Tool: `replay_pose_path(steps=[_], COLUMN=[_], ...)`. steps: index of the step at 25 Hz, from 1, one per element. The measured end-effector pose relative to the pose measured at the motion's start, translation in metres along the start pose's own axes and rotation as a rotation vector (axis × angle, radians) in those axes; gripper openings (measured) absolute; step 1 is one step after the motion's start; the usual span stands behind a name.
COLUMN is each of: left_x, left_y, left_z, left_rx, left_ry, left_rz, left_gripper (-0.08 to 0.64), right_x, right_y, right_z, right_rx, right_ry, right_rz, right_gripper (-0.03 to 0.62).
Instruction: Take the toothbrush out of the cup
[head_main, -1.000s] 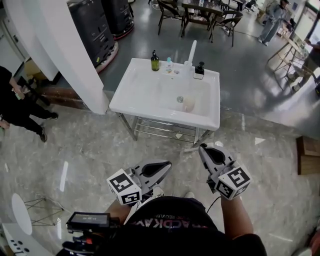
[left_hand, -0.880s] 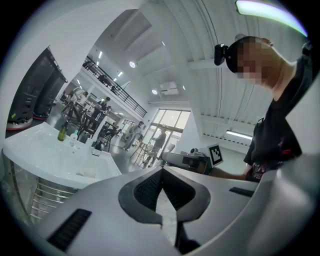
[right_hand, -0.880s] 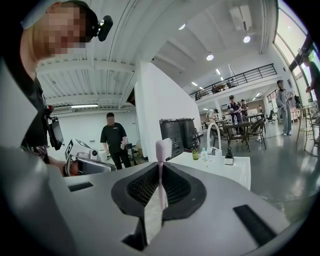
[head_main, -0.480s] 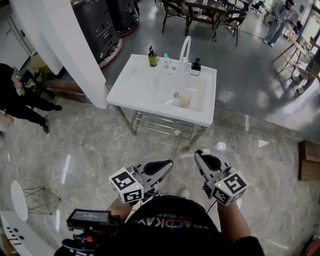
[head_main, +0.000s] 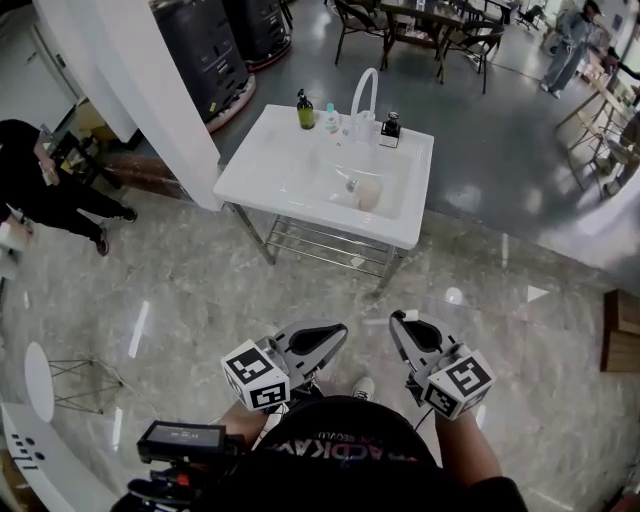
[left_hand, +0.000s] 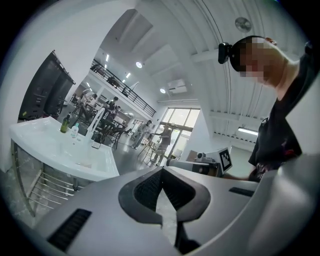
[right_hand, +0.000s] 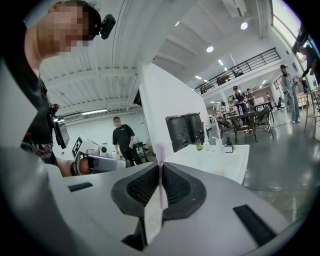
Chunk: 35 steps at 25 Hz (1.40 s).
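Head view: grey marbled glossy floor (head_main: 180, 300), with a white pillar (head_main: 150, 100) on the left and dark cabinets (head_main: 205, 60) behind it. Far back stand a table and chairs (head_main: 420, 25). White glossy rectangular sink (head_main: 270, 165) sits on a bare metal frame (head_main: 320, 245). On its back rim are an arched white faucet (head_main: 362, 90), a green bottle (head_main: 305, 110) and small containers. A pale translucent cup (head_main: 370, 192) sits in the basin. Both grippers are held low near the body, well apart from the sink: left gripper (head_main: 338, 332), right gripper (head_main: 402, 322). Grey shells, black ribbed pads.

Left gripper view: jaw tips are together with nothing between them. The sink is off to the left and the other gripper to the right, under a white ceiling with round lights.

Right gripper view: jaws are nearly together, pinching a thin pale-pink stick that looks like the toothbrush (right_hand: 160, 167). It is seen edge-on, standing up past the tips, and it is out of the cup. The sink is ahead to the right. A person in black (right_hand: 122, 142) stands by the pillar.
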<state>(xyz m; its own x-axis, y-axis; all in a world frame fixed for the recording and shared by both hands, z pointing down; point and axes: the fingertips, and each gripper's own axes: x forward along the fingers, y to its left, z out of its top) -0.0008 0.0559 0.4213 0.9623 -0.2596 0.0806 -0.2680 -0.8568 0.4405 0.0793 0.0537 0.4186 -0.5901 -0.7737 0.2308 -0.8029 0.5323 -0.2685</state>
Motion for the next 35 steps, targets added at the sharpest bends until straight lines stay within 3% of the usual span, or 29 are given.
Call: replay_pose_path(steps=[12, 35], left_x=[0.015, 0.023], left_y=[-0.018, -0.05], left_z=[-0.01, -0.019], left_rx=[0.049, 0.045], left_ry=[0.018, -0.022], left_rz=[0.065, 0.096], left_gripper=[0.008, 0.006], right_x=[-0.018, -0.053], right_y=[0.003, 0.008], right_z=[-0.013, -0.03], right_rx=[0.026, -0.006], right_ry=[-0.02, 0.016], right_rz=[0.092, 0.124], right_gripper=[0.028, 0.028])
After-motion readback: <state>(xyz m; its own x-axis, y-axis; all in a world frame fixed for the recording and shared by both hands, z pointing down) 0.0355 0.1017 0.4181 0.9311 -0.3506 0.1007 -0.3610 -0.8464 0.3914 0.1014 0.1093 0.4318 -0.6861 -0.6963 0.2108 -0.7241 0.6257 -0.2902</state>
